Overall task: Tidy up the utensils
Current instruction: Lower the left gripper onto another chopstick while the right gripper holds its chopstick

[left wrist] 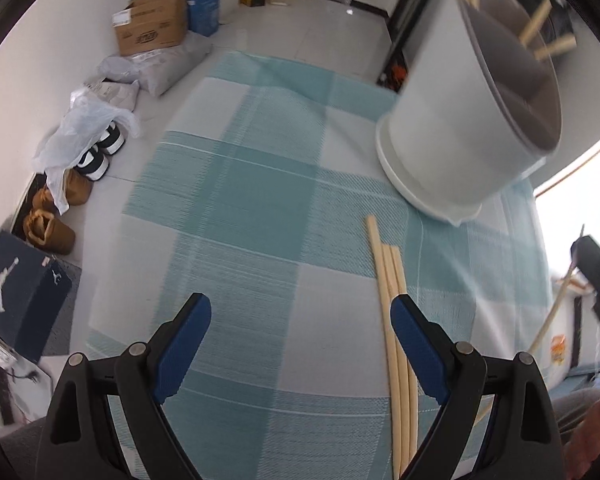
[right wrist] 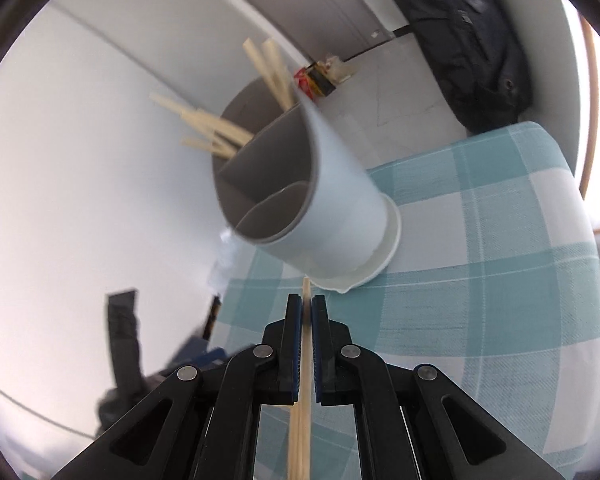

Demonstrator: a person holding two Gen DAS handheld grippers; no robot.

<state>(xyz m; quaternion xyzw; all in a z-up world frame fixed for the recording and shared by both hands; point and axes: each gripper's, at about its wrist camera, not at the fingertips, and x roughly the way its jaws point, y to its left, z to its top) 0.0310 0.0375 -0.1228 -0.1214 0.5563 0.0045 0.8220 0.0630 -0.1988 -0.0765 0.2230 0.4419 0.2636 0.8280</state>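
Right wrist view: at lower centre the right gripper (right wrist: 306, 308) clamps a chopstick pair (right wrist: 305, 380); beyond, mid-frame, stands the divided holder (right wrist: 340, 216). Left gripper (left wrist: 300, 312) gapes wide, loose chopsticks (left wrist: 396, 320) beside its right finger on the checked cloth (left wrist: 240, 200).

Open checked cloth (left wrist: 236, 216) left of the utensil holder (left wrist: 460, 136); loose chopsticks (left wrist: 396, 320) lie just below it, blocking that approach.

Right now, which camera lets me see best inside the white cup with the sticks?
The right wrist view. It looks straight into the utensil holder, showing its grey dividers and the chopsticks poking out the far side. The left wrist view shows mostly the holder's white outer wall, with only a slanted glimpse of the inside and a few stick ends.
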